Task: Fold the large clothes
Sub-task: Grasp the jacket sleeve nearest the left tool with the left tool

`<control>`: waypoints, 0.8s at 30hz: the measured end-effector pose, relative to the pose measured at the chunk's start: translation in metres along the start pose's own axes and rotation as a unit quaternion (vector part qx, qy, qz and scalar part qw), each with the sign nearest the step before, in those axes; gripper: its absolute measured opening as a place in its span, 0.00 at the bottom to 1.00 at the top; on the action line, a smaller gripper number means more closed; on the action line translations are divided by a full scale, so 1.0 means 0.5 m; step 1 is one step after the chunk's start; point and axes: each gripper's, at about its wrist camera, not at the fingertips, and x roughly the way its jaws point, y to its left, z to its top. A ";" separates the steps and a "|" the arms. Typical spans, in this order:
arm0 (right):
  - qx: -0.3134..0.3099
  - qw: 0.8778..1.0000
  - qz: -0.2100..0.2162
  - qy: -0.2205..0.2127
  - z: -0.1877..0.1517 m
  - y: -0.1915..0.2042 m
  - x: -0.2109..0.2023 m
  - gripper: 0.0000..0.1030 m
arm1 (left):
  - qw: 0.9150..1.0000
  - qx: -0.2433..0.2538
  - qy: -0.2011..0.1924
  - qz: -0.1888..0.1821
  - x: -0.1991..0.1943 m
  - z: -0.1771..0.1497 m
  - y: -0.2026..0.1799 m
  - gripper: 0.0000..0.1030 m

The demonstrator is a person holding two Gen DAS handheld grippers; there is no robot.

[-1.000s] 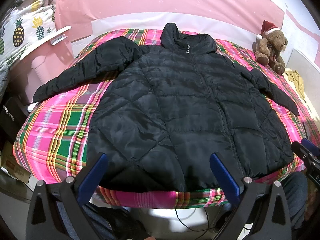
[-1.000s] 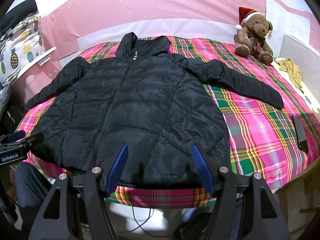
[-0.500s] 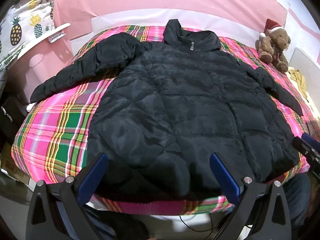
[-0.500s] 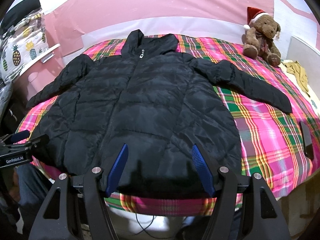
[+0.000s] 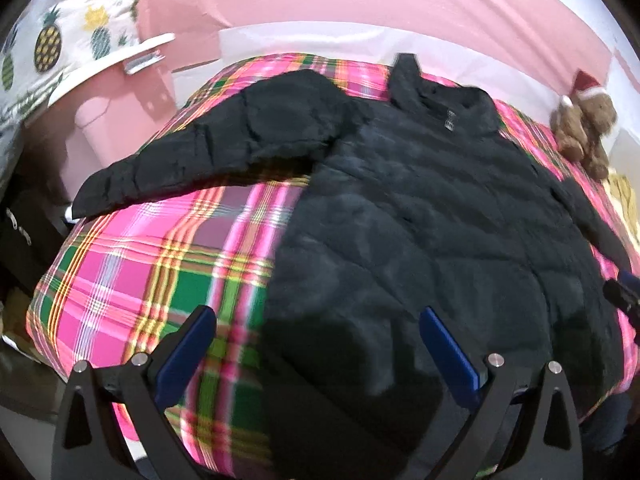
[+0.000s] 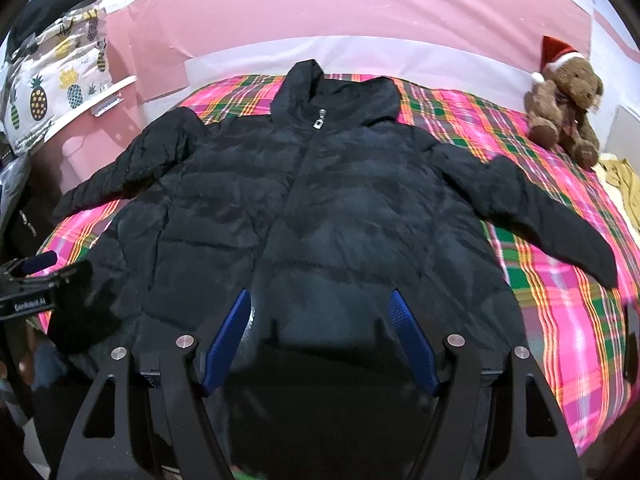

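Note:
A black quilted jacket point(image 5: 420, 208) lies flat and zipped on a plaid bed, collar far, both sleeves spread outward; it fills the right wrist view point(image 6: 320, 220) too. My left gripper point(image 5: 318, 320) is open and empty, hovering over the jacket's lower left hem corner. My right gripper point(image 6: 320, 304) is open and empty, just above the middle of the hem. The left gripper's tip also shows at the left edge of the right wrist view point(image 6: 36, 264). The hem's near edge is hidden under the grippers.
The bed has a pink and green plaid cover point(image 5: 152, 280). A teddy bear with a Santa hat point(image 6: 564, 108) sits at the far right corner. A dark flat object point(image 6: 632, 340) lies at the right edge. A pink cabinet point(image 5: 100, 112) stands left of the bed.
Both grippers have moved forward and down toward the jacket's hem. The left one has also shifted left toward the hem corner. Both stay open.

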 end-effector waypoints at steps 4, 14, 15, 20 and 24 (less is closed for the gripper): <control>-0.018 1.000 0.005 0.000 0.033 0.021 0.033 0.70 | 0.999 -0.037 -0.006 0.003 0.031 0.034 0.058 1.00; -0.050 0.998 0.029 0.006 0.096 0.060 0.132 0.70 | 0.991 -0.129 -0.009 0.034 0.126 0.105 0.209 0.99; -0.050 0.998 0.031 0.005 0.101 0.061 0.140 0.70 | 0.990 -0.137 -0.008 0.044 0.137 0.112 0.225 0.99; -0.055 0.998 0.032 0.015 0.125 0.066 0.187 0.70 | 0.980 -0.192 -0.015 0.047 0.189 0.141 0.312 0.99; -0.055 0.998 0.024 0.026 0.129 0.058 0.218 0.70 | 0.971 -0.233 -0.012 0.046 0.237 0.149 0.379 0.98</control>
